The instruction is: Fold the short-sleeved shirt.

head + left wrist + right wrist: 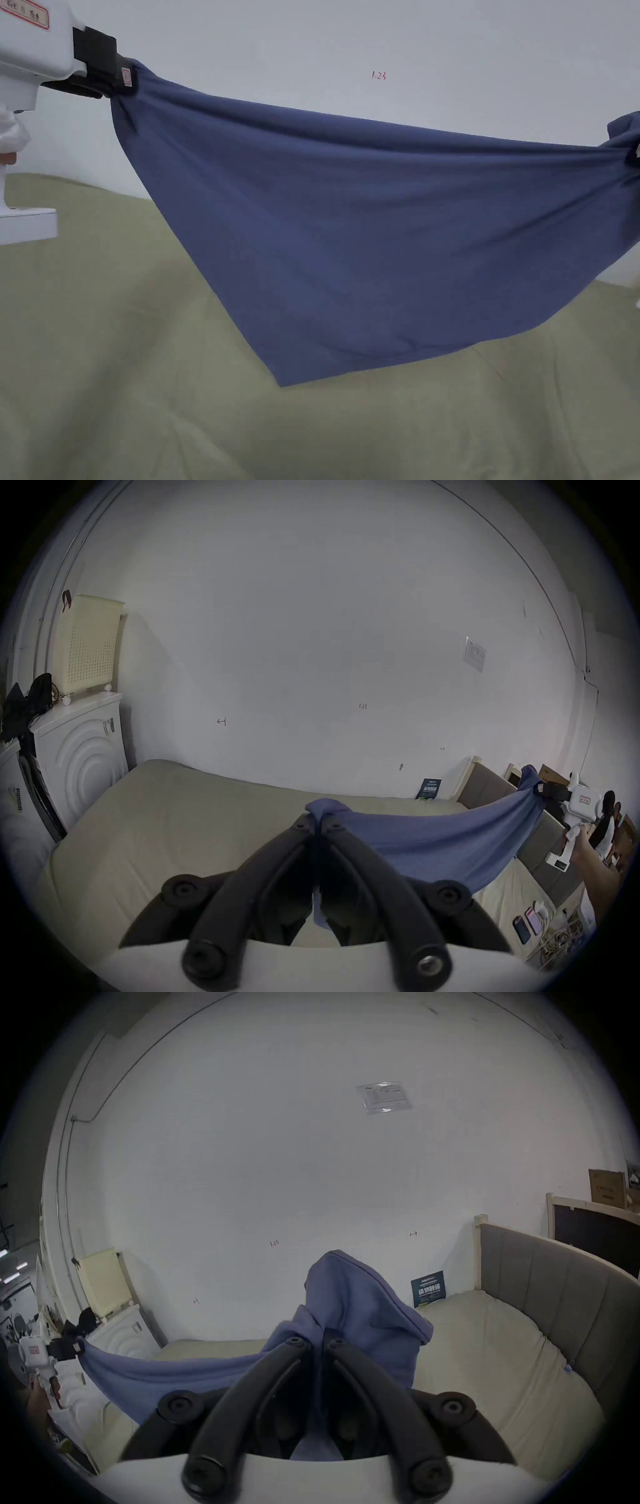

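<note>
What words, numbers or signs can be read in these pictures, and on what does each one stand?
"1.23": small handwritten number on the white wall.
Red-edged sticker on the left gripper, which holds the blue shirt: blurred, unreadable.
Dark sign leaning against the wall: too blurred to read.
Paper sheet on the wall: print too small.
Small mark on the wall: unclear.

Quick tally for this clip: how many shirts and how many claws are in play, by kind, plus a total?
Blue shirt: 1, held in the air above the bed
Claws: 2, left claw and right claw, each shut on the shirt
Total: 3
</note>
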Available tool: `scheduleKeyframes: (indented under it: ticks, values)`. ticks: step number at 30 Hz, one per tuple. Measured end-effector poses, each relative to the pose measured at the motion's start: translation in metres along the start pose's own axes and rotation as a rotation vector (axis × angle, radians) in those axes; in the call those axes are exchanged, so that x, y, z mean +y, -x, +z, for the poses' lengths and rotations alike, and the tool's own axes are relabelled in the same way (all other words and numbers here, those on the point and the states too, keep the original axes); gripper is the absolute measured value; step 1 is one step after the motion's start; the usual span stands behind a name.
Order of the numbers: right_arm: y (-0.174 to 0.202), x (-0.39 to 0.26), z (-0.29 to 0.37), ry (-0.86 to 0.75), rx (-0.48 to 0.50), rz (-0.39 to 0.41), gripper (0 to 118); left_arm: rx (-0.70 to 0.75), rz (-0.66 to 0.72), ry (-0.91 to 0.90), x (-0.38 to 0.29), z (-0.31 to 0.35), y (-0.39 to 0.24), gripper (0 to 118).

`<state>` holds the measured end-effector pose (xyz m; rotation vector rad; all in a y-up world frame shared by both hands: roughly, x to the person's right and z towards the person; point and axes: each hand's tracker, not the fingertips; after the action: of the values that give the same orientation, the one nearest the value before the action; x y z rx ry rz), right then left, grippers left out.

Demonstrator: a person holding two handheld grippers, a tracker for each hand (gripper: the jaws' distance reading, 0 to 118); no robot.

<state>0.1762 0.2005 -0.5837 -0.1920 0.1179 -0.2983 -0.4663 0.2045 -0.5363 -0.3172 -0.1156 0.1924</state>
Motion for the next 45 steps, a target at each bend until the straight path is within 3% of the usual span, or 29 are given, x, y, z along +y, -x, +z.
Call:
scheduleKeyframes:
  ticks: [7, 14, 17, 22, 45]
  values:
    - [-0.013, -0.027, 0.002, -0.006, 0.006, -0.021, 7, -0.039, -0.001, -0.002, -0.031, 0.000, -0.005, 0]
    - [-0.037, -0.079, 0.017, 0.038, 0.007, -0.099, 7, -0.079, 0.094, 0.056, -0.087, 0.000, 0.005, 0]
    - [-0.044, -0.100, 0.027, 0.071, 0.000, -0.092, 7, -0.085, 0.113, 0.094, -0.111, 0.001, 0.011, 0]
    - [-0.057, -0.134, 0.045, 0.134, -0.008, -0.109, 7, -0.104, 0.154, 0.132, -0.148, 0.002, 0.049, 0]
    - [-0.093, -0.300, 0.189, 0.408, -0.118, -0.230, 7, -0.110, 0.333, 0.412, -0.350, 0.133, 0.064, 0]
